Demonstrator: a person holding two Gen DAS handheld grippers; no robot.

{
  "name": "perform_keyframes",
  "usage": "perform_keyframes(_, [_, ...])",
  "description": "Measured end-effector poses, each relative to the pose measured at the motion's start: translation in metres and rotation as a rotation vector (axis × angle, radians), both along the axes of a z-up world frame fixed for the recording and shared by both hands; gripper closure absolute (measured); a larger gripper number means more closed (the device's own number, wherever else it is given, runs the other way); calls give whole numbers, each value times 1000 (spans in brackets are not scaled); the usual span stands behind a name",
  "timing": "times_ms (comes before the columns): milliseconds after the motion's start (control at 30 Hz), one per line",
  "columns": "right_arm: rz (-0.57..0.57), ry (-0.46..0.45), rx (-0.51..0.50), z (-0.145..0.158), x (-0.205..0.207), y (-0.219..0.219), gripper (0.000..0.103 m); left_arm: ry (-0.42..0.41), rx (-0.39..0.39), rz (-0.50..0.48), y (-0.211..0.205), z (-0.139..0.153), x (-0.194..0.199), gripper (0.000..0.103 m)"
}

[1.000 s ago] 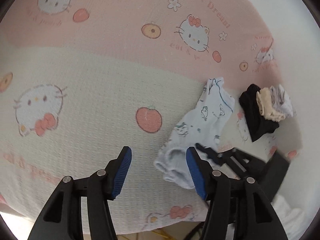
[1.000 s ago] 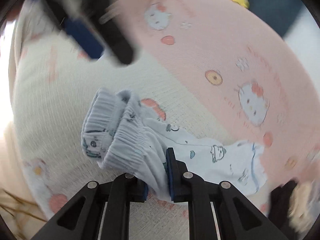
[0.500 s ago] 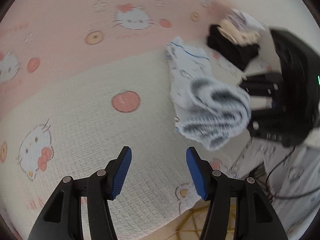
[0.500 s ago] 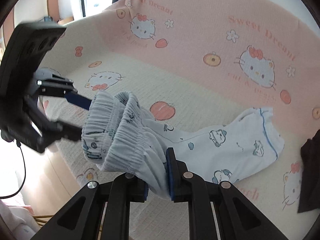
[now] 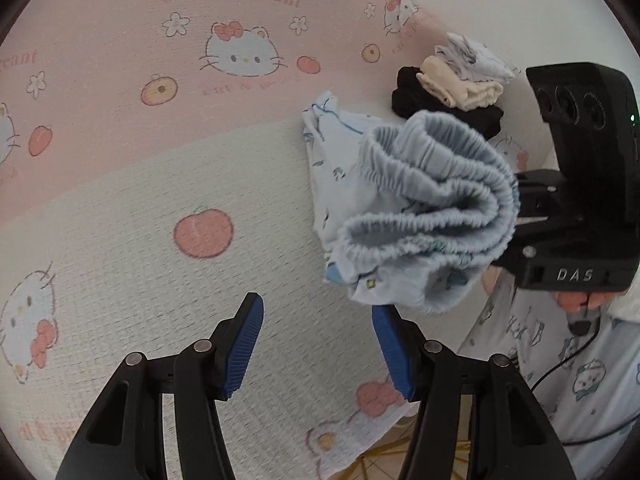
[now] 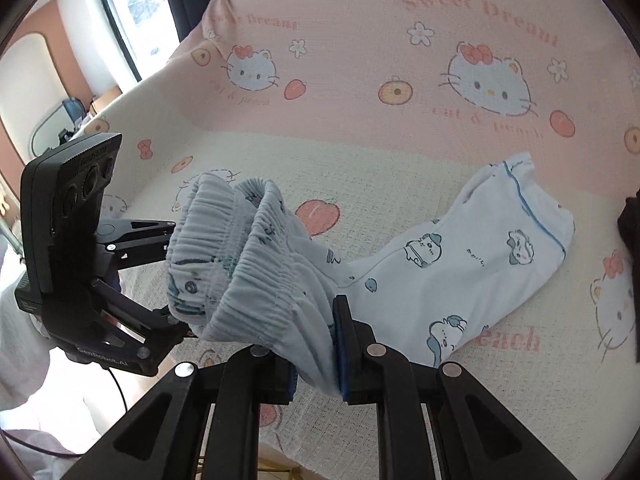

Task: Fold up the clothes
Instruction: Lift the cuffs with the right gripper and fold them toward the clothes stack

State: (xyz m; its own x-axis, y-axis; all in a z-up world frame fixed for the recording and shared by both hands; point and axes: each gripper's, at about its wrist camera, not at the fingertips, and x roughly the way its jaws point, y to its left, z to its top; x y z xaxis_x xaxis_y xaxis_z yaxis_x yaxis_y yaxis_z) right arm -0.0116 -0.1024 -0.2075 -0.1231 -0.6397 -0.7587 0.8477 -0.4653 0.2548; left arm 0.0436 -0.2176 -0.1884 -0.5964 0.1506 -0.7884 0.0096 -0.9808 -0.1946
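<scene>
Pale blue printed pants (image 6: 460,272) trail across the bedspread, their leg end lying flat at the right. My right gripper (image 6: 316,344) is shut on the gathered elastic waistband (image 6: 240,256) and holds it bunched above the bed. In the left wrist view the same waistband (image 5: 424,204) hangs up and to the right of my left gripper (image 5: 318,344), which stands open with only bedspread between its blue pads. The right gripper's black body (image 5: 576,200) sits behind the cloth. From the right wrist view, the left gripper (image 6: 172,280) reaches in from the left, its tips hidden behind the waistband.
A pink and cream cat-and-peach bedspread (image 5: 168,184) covers the bed; its near edge (image 5: 360,440) drops to a tiled floor. A pile of black, beige and white clothes (image 5: 452,84) lies beyond the pants. A person's patterned sleeve (image 5: 580,380) and a cable are at the lower right.
Both grippers have rolled and swung sideways. The waistband, low on the bed a second ago, now hangs raised in the right gripper. The left gripper has come closer to it, still open.
</scene>
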Motion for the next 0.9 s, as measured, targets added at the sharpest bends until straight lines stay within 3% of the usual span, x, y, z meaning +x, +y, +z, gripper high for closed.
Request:
perform_keyframes(267, [-14, -45, -34, -1, -10, 9, 90, 6, -36, -57, 21, 3, -14, 49])
perform_keyframes(467, [-48, -73, -36, -5, -23, 16, 90, 35, -6, -63, 23, 8, -31, 51])
perform_keyframes(533, [-65, -76, -40, -5, -29, 19, 90, 50, 17, -71, 23, 11, -36, 65])
perform_keyframes(633, [-85, -80, -54, -4, -38, 23, 90, 39, 70, -70, 24, 8, -49, 69])
perform_keyframes(700, [-98, -82, -62, -3, -43, 26, 90, 40, 83, -71, 26, 5, -56, 79])
perform_keyframes(900, [-132, -90, -86, -2, -62, 34, 90, 58, 148, -58, 31, 3, -77, 80])
